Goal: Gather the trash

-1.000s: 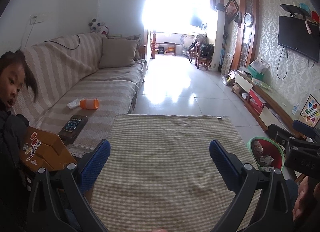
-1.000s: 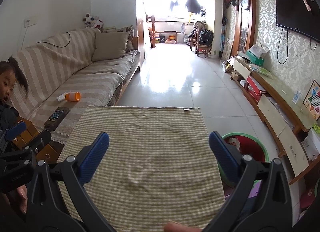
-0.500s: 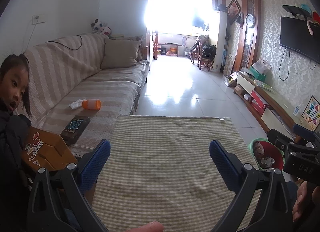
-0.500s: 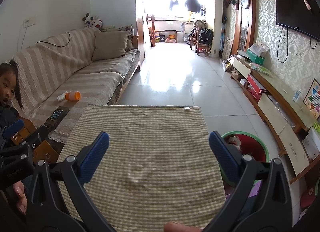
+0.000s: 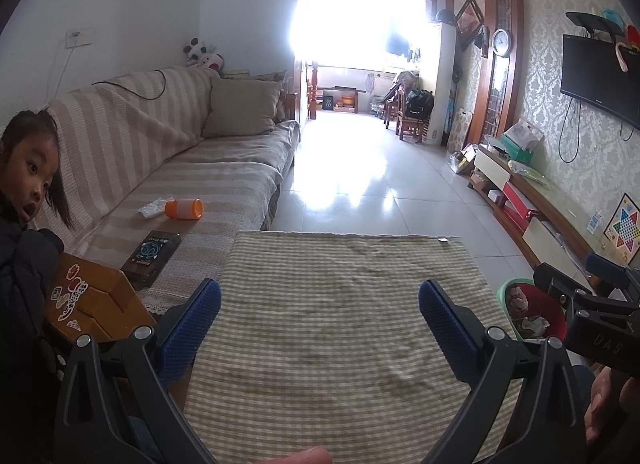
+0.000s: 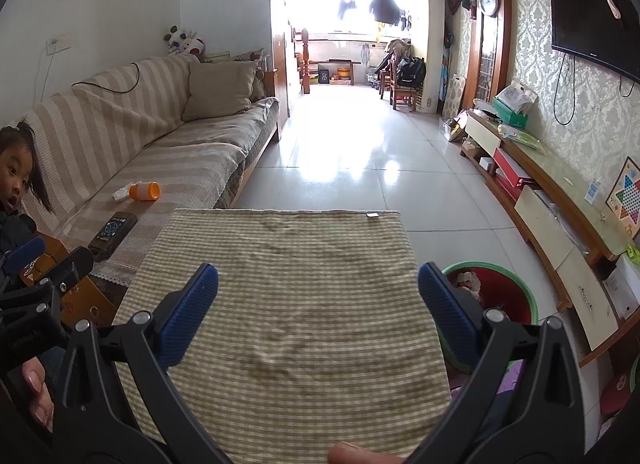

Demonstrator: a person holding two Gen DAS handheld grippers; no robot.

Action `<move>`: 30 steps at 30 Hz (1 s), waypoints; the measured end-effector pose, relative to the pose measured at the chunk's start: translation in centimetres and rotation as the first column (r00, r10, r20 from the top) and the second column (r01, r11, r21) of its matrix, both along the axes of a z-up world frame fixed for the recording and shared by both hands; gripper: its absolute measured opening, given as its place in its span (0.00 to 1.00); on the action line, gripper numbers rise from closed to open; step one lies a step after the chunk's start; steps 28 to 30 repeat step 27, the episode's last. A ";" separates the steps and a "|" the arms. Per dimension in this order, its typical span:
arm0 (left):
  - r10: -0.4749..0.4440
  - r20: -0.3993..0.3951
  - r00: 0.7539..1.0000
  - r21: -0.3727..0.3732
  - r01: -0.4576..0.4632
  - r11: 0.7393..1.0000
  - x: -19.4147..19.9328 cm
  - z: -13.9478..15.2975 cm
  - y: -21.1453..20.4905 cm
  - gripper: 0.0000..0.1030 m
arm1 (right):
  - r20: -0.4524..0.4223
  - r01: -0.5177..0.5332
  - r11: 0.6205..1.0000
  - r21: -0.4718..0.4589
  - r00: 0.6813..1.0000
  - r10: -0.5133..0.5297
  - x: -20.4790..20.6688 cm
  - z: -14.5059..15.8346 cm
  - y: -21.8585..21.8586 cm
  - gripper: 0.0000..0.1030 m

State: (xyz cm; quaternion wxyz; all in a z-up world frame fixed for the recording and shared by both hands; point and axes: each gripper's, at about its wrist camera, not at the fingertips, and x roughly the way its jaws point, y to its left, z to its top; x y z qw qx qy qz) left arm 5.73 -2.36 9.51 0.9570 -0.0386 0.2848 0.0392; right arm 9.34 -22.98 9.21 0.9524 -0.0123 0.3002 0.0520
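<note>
Your striped beige sofa runs off ahead-left of both grippers, and the green-checked cloth-covered table sits right under them with nothing on it. Down to the right of your right gripper there's the round green-rimmed red trash basket with crumpled scraps inside. Ahead-left on the sofa seat: a dark flat box, an orange-capped plastic bottle lying on its side, a crumpled white tissue touching it. Your left gripper and the right are both spread wide, holding nothing. The other gripper's body reads "UAS".
</note>
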 end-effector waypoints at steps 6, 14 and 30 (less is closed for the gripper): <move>0.001 0.002 1.000 -0.004 -0.001 1.000 -0.1 0.2 -0.1 0.92 | -0.003 -0.002 1.000 -0.002 1.000 0.002 0.0 0.0 0.0 0.96; 0.001 0.005 1.000 -0.012 0.000 1.000 -0.2 0.3 -0.2 0.92 | -0.004 -0.001 1.000 -0.001 1.000 0.001 0.0 -0.1 0.0 0.96; 0.002 0.012 1.000 0.004 -0.002 1.000 -0.3 0.4 -0.6 0.92 | -0.006 0.000 1.000 -0.002 1.000 0.000 0.1 -0.4 0.1 0.96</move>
